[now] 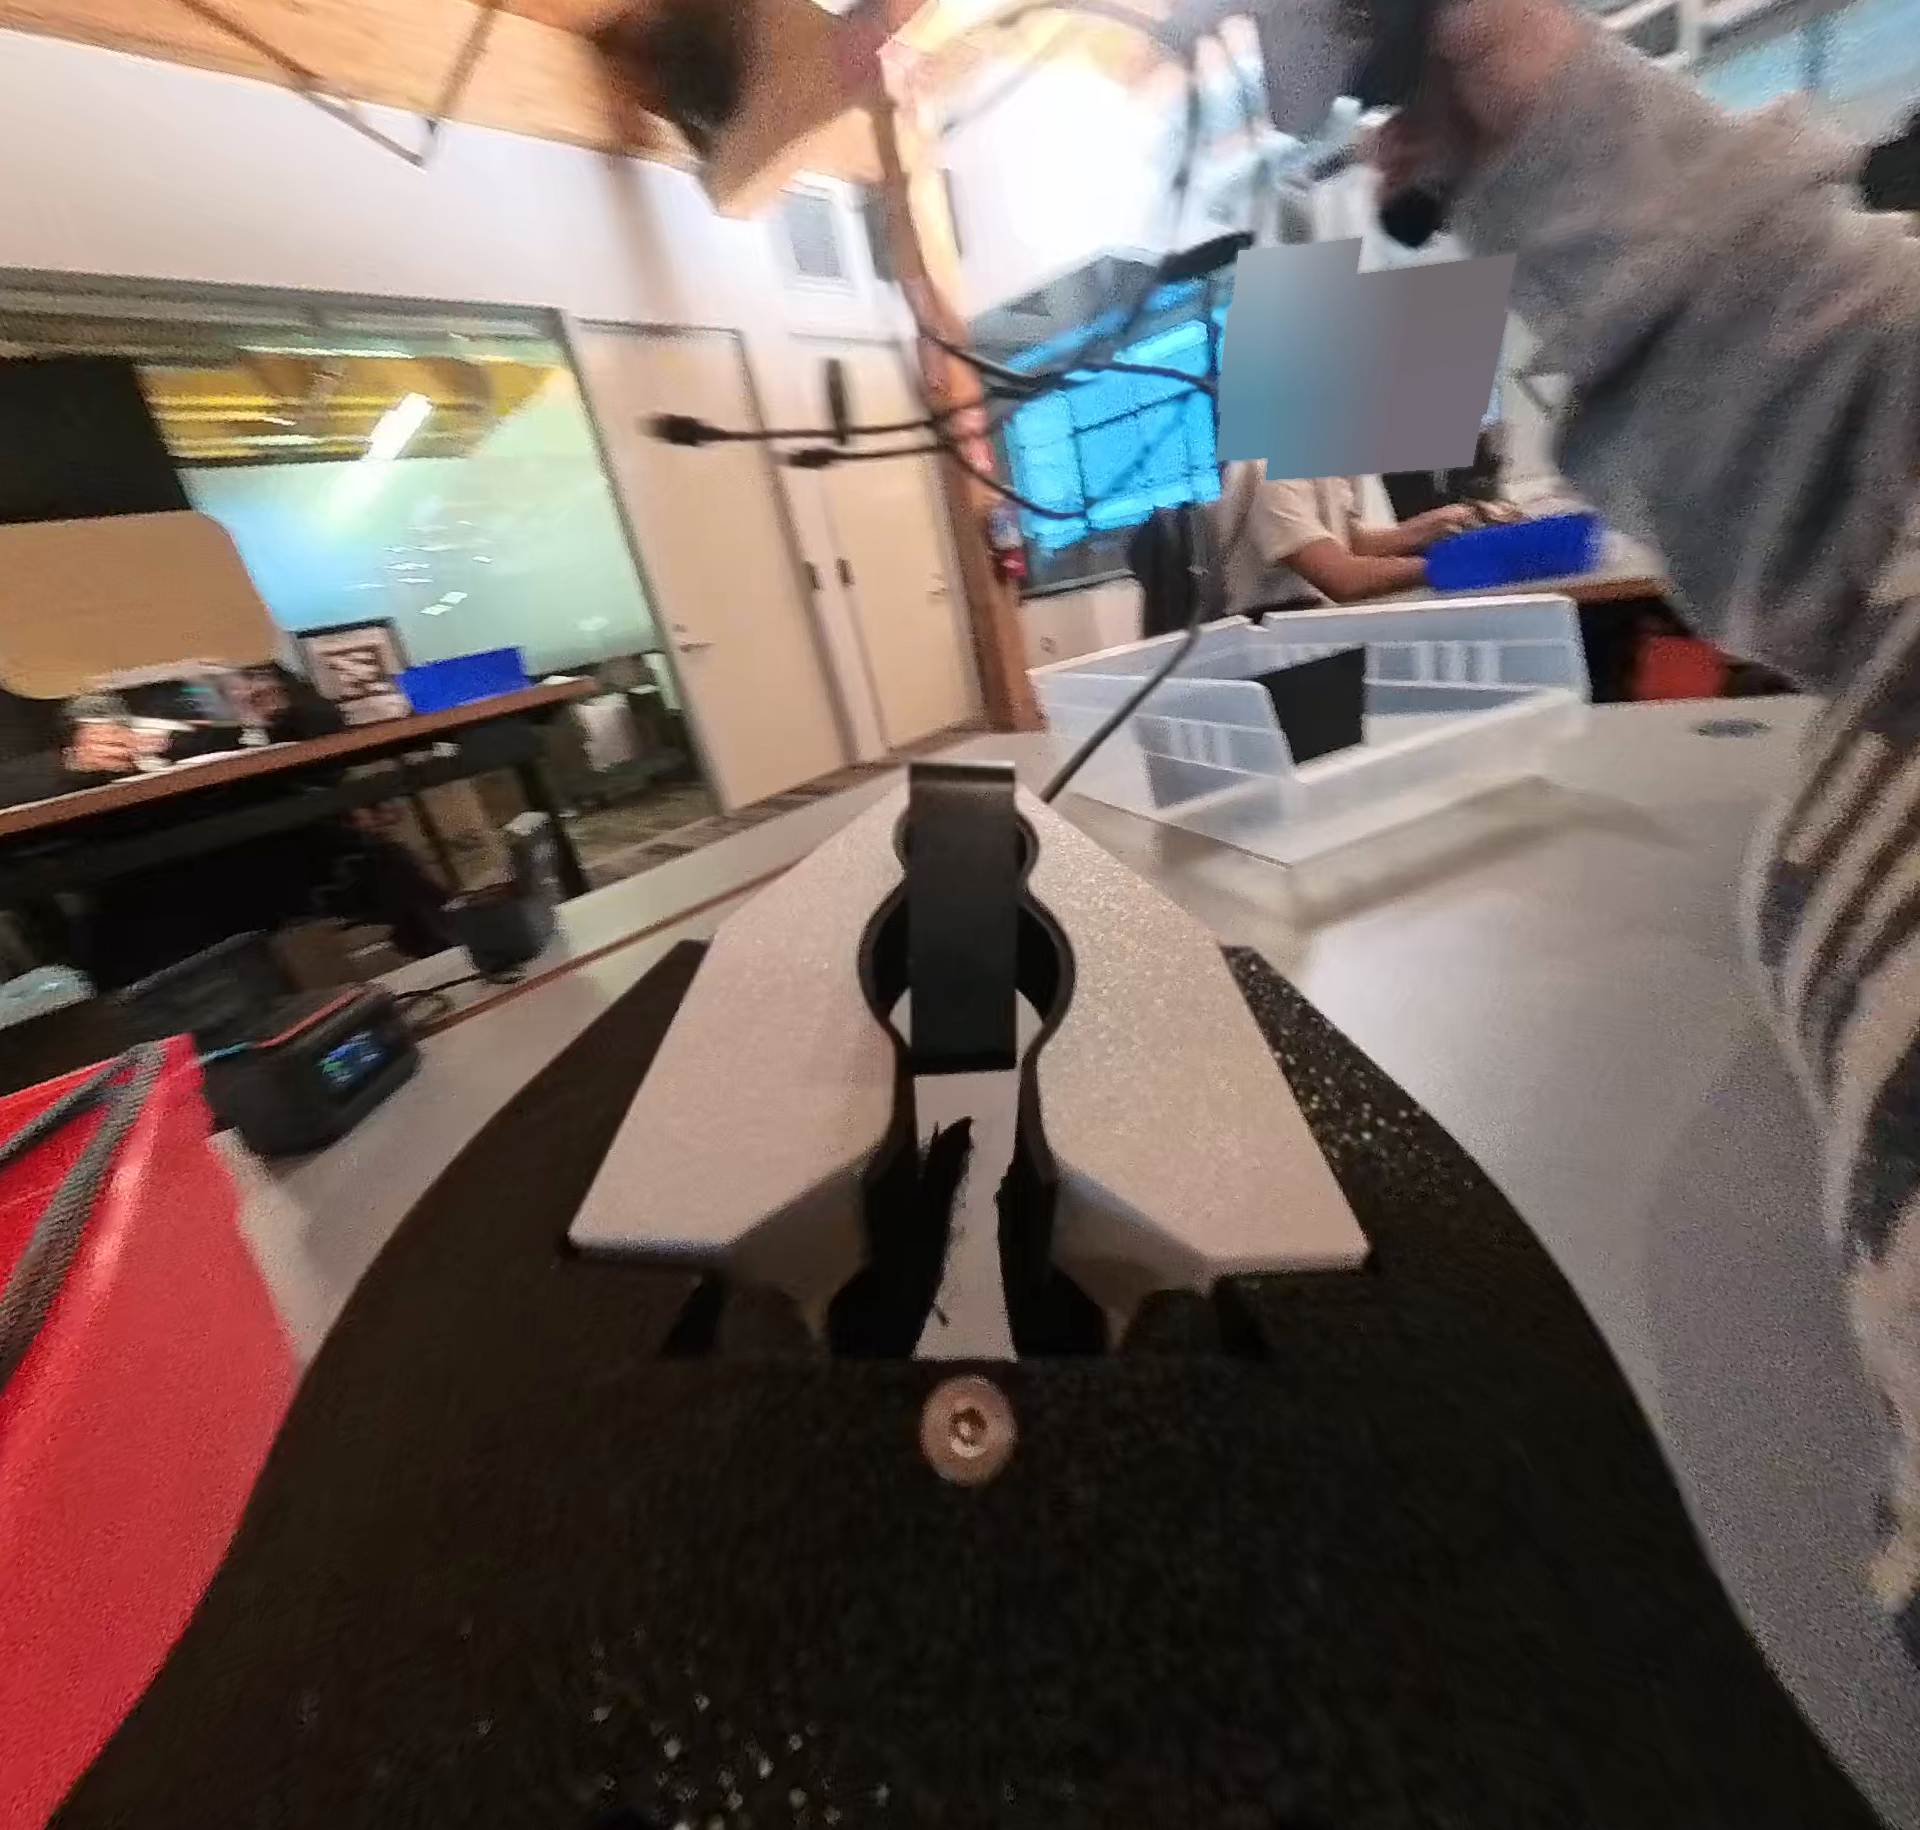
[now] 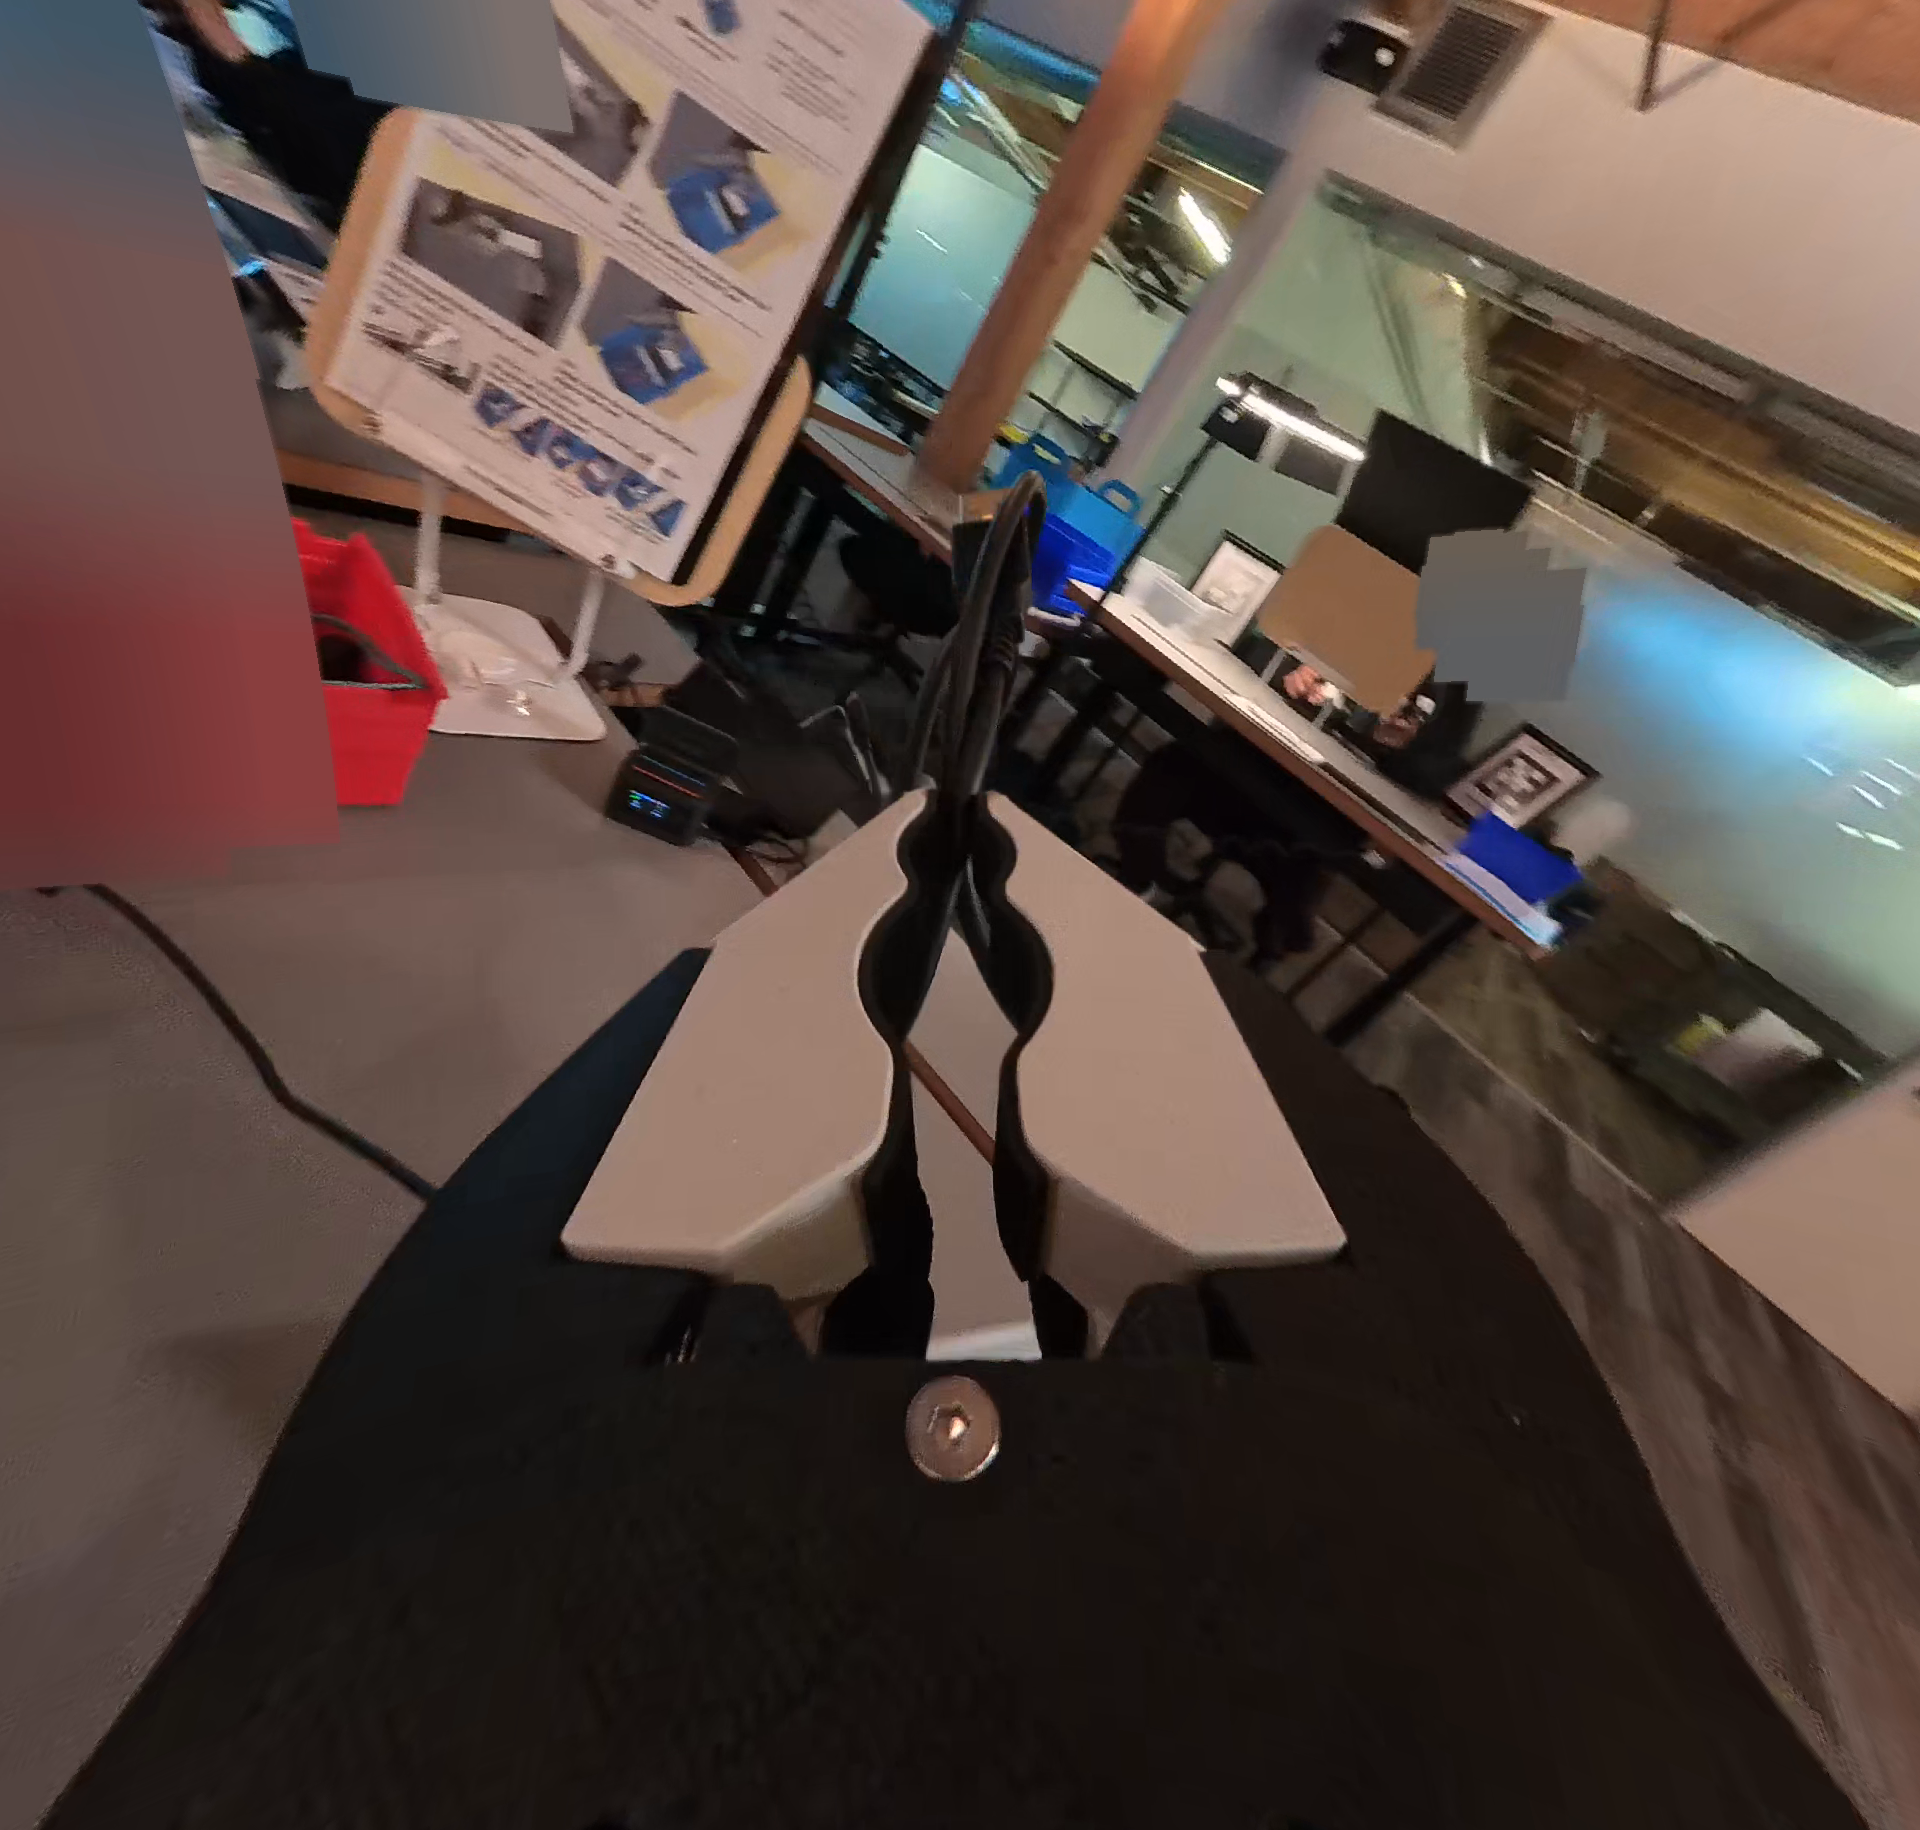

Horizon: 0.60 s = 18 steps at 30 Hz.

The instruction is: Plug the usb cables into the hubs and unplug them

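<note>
Matt grainy black plastic body [image 1: 935, 1624], pale speckled fingers [image 1: 790, 1032] w/ shiny metal screw [image 1: 968, 1437] low centre. Clear plastic tray [image 1: 1455, 679] right; smooth grey table [image 1: 1507, 1001]; glossy red bin [image 2: 369, 679] left.

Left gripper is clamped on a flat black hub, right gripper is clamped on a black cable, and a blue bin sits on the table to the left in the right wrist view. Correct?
Not quite: that bin is red, as the right wrist view shows. The rest holds: the left gripper is shut on the flat black hub, the right gripper on the black cable.
</note>
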{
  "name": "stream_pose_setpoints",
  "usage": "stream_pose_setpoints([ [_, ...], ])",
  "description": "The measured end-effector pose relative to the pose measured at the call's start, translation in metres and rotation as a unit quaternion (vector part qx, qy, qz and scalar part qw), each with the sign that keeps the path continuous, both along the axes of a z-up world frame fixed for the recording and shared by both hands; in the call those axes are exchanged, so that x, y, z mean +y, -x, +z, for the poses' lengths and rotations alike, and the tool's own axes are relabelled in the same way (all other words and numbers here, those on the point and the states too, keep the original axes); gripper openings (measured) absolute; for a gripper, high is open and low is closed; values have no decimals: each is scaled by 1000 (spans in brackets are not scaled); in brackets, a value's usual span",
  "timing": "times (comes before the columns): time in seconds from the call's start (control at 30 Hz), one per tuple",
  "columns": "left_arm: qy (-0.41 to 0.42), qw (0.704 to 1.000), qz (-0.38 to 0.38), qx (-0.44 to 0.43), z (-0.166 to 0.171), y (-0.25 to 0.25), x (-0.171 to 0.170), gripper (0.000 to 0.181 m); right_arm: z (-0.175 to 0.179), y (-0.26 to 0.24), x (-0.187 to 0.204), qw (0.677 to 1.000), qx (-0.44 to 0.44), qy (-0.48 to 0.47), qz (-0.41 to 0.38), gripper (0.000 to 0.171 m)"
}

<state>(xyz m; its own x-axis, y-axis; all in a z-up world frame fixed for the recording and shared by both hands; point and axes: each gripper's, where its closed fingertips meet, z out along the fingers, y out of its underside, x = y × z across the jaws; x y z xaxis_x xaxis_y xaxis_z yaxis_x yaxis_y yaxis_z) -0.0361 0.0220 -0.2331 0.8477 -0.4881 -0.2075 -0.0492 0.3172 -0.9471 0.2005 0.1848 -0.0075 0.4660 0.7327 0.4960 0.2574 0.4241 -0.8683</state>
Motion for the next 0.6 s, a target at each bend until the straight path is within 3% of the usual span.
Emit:
stream_pose_setpoints([
  [0.17,-38,990,132,-15,13,38,2,8,6,-54,-1,998,22,18,-52,4],
  [0.27,-64,979,191,-11,21,53,-3,9,2,-70,-8,997,46,45,-41,4],
  [0.47,-138,939,304,82,66,65,-30,8,-14,-59,-16,996,39,76,-6,4],
  [0.6,-157,914,367,78,101,92,-60,8,-9,-50,-14,997,39,68,6,5],
])
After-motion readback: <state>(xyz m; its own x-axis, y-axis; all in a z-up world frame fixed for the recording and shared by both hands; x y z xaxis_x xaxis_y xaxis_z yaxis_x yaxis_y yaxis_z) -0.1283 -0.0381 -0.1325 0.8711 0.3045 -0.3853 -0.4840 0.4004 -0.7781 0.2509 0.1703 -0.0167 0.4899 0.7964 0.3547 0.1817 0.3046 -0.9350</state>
